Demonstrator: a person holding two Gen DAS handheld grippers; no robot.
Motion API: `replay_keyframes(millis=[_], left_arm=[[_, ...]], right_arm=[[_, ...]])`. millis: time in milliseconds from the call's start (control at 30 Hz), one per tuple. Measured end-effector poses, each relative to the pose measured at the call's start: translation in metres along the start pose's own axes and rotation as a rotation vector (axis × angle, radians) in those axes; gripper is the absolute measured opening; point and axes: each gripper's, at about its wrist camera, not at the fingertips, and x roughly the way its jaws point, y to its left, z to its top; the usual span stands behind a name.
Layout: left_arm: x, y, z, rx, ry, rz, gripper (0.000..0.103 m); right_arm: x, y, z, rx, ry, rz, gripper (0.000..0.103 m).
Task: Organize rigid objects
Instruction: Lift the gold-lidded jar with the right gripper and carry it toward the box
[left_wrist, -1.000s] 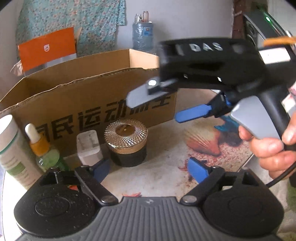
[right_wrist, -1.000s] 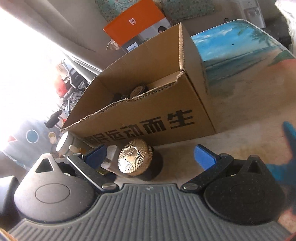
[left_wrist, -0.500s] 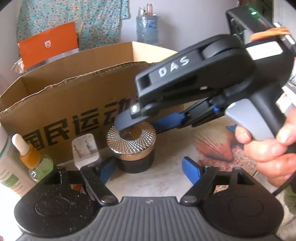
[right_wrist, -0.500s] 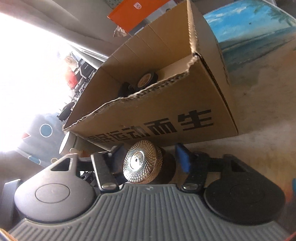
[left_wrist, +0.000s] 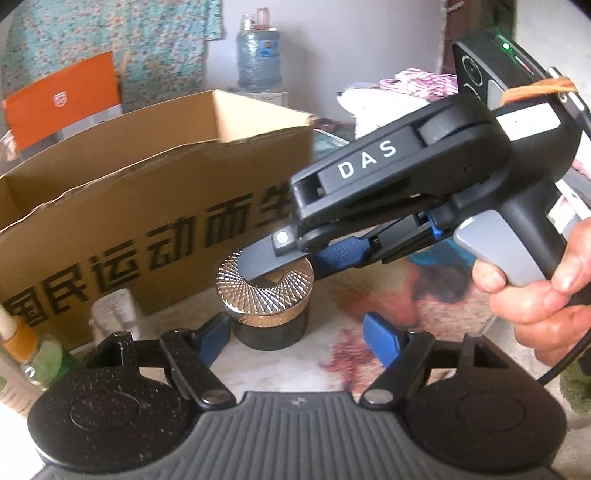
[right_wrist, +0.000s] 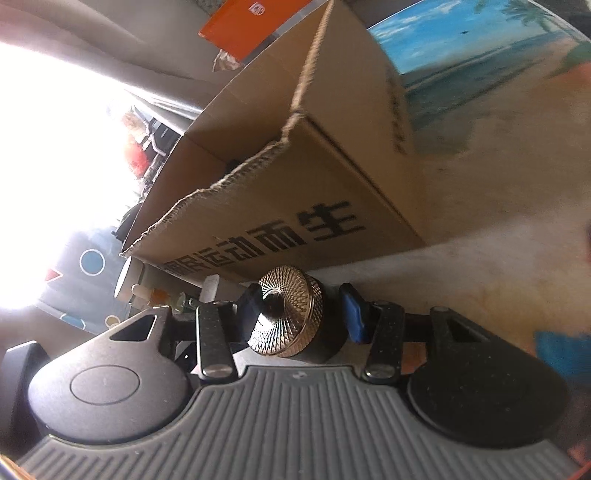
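Note:
A black jar with a gold ribbed lid (left_wrist: 271, 295) stands on the table in front of a brown cardboard box (left_wrist: 147, 206). My right gripper (right_wrist: 301, 310) straddles the jar (right_wrist: 288, 317), one finger on each side; a gap shows at the right pad (right_wrist: 352, 314), so it is open around it. In the left wrist view the right gripper reaches over the lid from the right. My left gripper (left_wrist: 295, 332) is open and empty just in front of the jar. The box (right_wrist: 295, 177) holds dark items, mostly hidden.
Left of the jar stand a white plug adapter (left_wrist: 114, 314), a dropper bottle (left_wrist: 22, 339) and a white tube. An orange box (left_wrist: 62, 96) and a water jug (left_wrist: 258, 59) are behind the carton. The table carries a beach print (right_wrist: 461, 66).
My right gripper came down from above the box to the jar and narrowed its fingers around it. My left gripper moved a little closer to the jar.

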Motion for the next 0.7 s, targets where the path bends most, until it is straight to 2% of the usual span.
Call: replay_keyframes(millis=[200, 367, 500, 700], left_arm=[[-0.001, -0.014, -0.002, 0.051, -0.020, -0.066, 0.080], [-0.003, -0.018, 0.000, 0.080, -0.050, -0.021, 0.080], [0.006, -0.016, 0.006, 0.101, -0.043, 0.012, 0.080], [0.026, -0.011, 0.007, 0.095, 0.001, 0.038, 0.079]], right_arm=[[-0.023, -0.009, -0.012, 0.048, -0.032, -0.033, 0.047], [-0.035, -0.014, -0.017, 0.062, -0.063, -0.059, 0.048], [-0.045, -0.018, -0.020, 0.065, -0.085, -0.048, 0.050], [-0.040, -0.017, -0.019, 0.066, -0.067, -0.053, 0.052]])
